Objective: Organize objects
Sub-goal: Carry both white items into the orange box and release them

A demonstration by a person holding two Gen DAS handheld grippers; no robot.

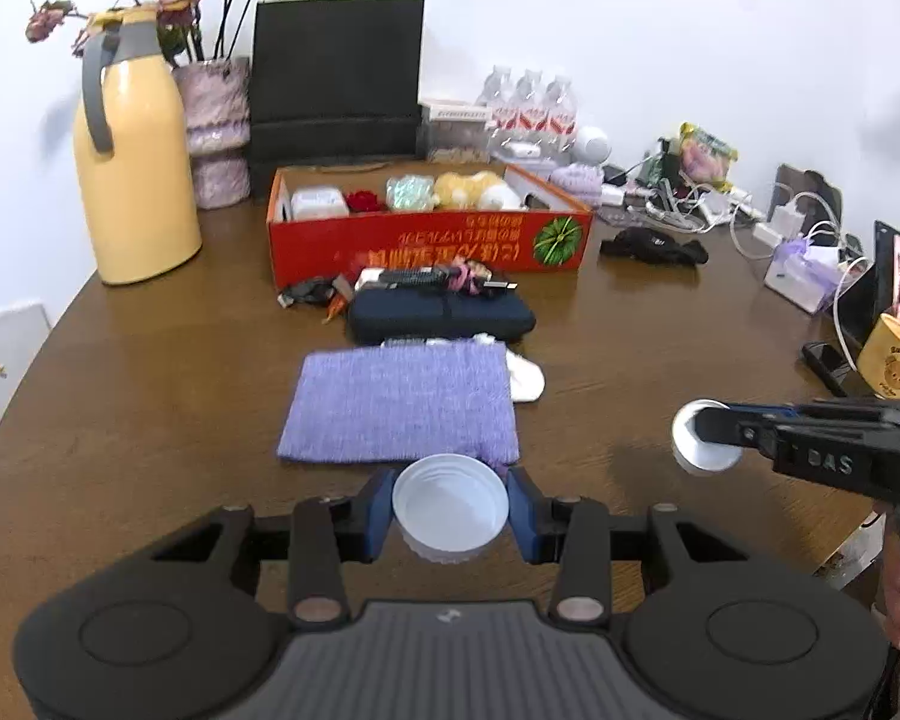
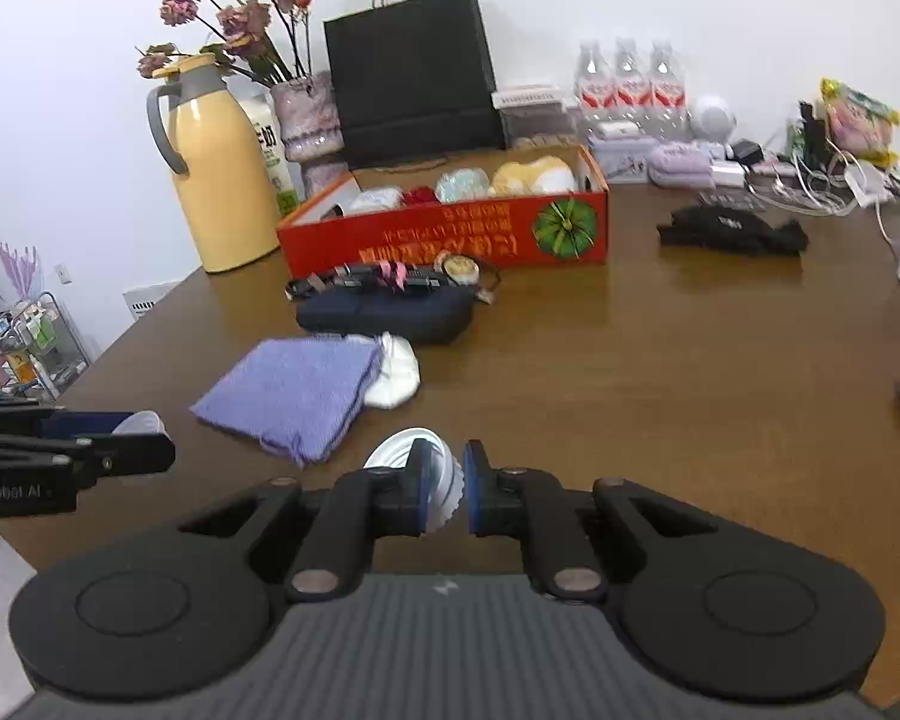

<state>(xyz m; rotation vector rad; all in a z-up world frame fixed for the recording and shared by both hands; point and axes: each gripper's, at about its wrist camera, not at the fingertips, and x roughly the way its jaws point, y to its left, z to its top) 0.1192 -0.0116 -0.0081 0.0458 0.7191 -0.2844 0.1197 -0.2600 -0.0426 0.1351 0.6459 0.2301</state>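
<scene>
Left gripper (image 1: 450, 507): pinched a white cap (image 1: 450, 510), open side up.
Right gripper (image 2: 448, 489): clamped a second cap (image 2: 444, 480) by its rim.
Cloth (image 1: 399, 399): flat on table (image 1: 660, 330).

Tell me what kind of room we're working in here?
Probably a home living or dining space, not a lab: a cluttered brown wooden table against a white wall, with a yellow thermos jug, a vase of dried roses, and tangled chargers.
</scene>
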